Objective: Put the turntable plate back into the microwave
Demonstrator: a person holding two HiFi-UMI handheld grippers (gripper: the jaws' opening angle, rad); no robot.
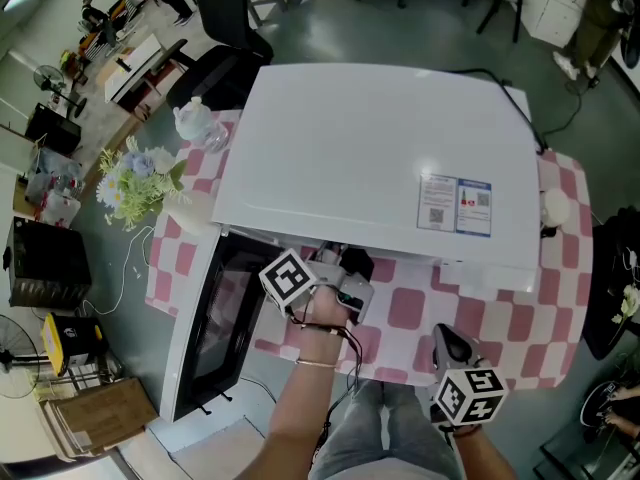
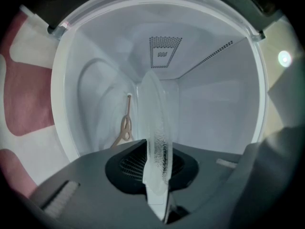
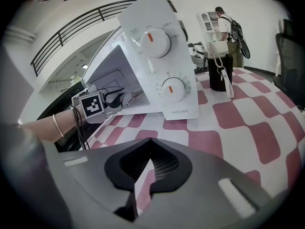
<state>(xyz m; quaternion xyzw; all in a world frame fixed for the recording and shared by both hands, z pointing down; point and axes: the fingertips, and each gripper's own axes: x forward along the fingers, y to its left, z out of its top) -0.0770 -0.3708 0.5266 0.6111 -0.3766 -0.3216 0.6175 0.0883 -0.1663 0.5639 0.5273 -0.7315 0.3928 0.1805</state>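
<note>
Glass turntable plate (image 2: 157,123), clear and round, stands edge-on inside white microwave (image 2: 214,104).
Left claw (image 2: 155,149) clamps its rim; right claw (image 1: 452,343), lower right, sits closed, empty.

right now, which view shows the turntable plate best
The left gripper view: the turntable plate stands edge-on, clamped in the left gripper, inside the microwave cavity. In the head view the microwave's top hides it. The right gripper view shows the left gripper at the opening, but no plate.
</note>
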